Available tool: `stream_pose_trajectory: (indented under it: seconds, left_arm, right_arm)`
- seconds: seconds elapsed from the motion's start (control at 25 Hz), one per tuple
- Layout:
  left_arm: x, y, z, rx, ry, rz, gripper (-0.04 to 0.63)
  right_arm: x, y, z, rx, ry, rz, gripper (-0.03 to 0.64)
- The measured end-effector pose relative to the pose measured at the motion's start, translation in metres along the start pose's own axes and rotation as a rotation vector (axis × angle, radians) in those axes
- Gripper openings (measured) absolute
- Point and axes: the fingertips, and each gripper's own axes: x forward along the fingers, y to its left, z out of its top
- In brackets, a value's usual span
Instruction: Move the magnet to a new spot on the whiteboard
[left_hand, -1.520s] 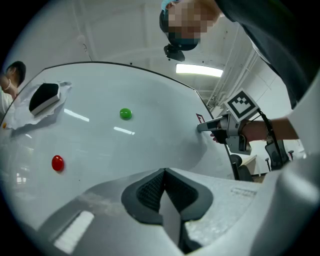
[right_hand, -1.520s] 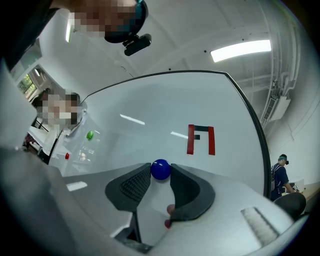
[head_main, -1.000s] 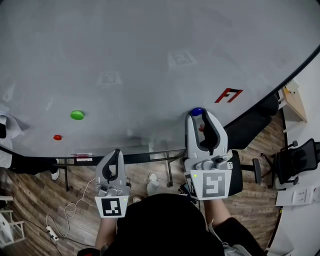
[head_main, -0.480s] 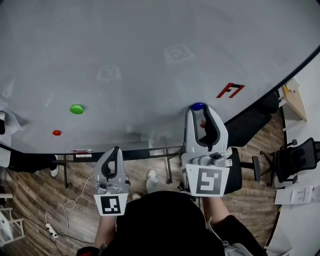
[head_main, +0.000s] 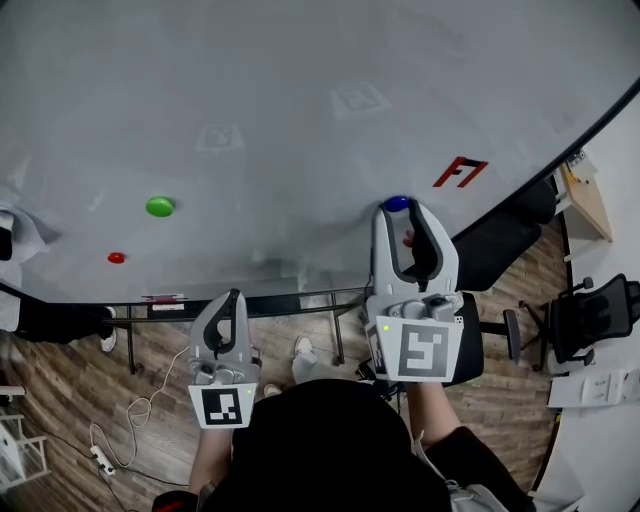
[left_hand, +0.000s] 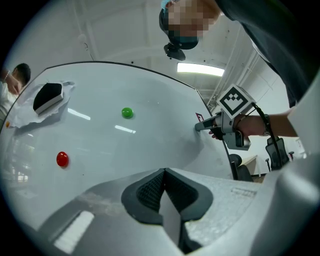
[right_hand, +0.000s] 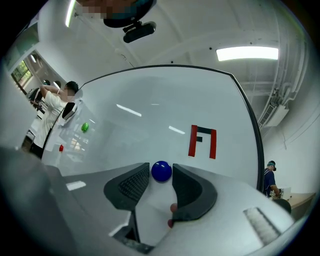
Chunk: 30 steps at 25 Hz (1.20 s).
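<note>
Right gripper view puts the blue magnet (right_hand: 161, 171) on the whiteboard (right_hand: 150, 110), just left of the red mark (right_hand: 202, 142) and between the tips of the right gripper (right_hand: 161, 176). Its jaws have just been opening and stand wide, pads seemingly off the magnet. This looks like the release at the new spot; next, the gripper should back straight off without nudging the magnet. Head view hides that gap but adds the green magnet (head_main: 159, 207) and red magnet (head_main: 117, 258) far left. The left gripper (left_hand: 164, 175) idles apart from the board — jaws together, empty.
</note>
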Motion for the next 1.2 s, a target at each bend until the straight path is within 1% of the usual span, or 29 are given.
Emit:
stream_pose_trajectory:
  seconds: [0.04, 0.28, 0.44, 0.64, 0.72, 0.88, 1.0, 1.2]
  left_arm:
    - [-0.001, 0.000, -0.001, -0.001, 0.004, 0.002, 0.002]
    - [-0.007, 0.002, 0.001, 0.005, 0.005, 0.002, 0.002]
    - [-0.012, 0.003, 0.002, 0.012, 0.009, 0.000, 0.002]
    - [-0.023, 0.003, 0.005, 0.021, 0.010, -0.002, 0.002]
    - [-0.028, 0.003, 0.009, 0.025, 0.000, -0.001, 0.002]
    - [-0.040, 0.004, 0.012, 0.032, 0.006, 0.000, 0.002]
    - [-0.049, 0.003, 0.015, 0.037, 0.006, 0.001, 0.002]
    - [-0.067, 0.002, 0.019, 0.043, 0.012, 0.004, 0.002]
  right_arm:
    - [-0.001, 0.000, 0.001, -0.002, -0.004, 0.001, 0.158]
    - [-0.008, 0.001, 0.005, 0.010, -0.025, -0.008, 0.161]
    - [-0.016, 0.002, 0.003, 0.075, -0.044, -0.001, 0.133]
    - [-0.027, 0.010, 0.008, 0.145, -0.062, 0.029, 0.098]
    - [-0.032, 0.015, 0.008, 0.162, -0.064, 0.042, 0.080]
    - [-0.045, 0.030, 0.006, 0.190, -0.055, 0.071, 0.053]
    - [-0.057, 0.041, 0.003, 0.199, -0.045, 0.078, 0.005]
    - [-0.076, 0.062, 0.003, 0.205, -0.043, 0.120, 0.003]
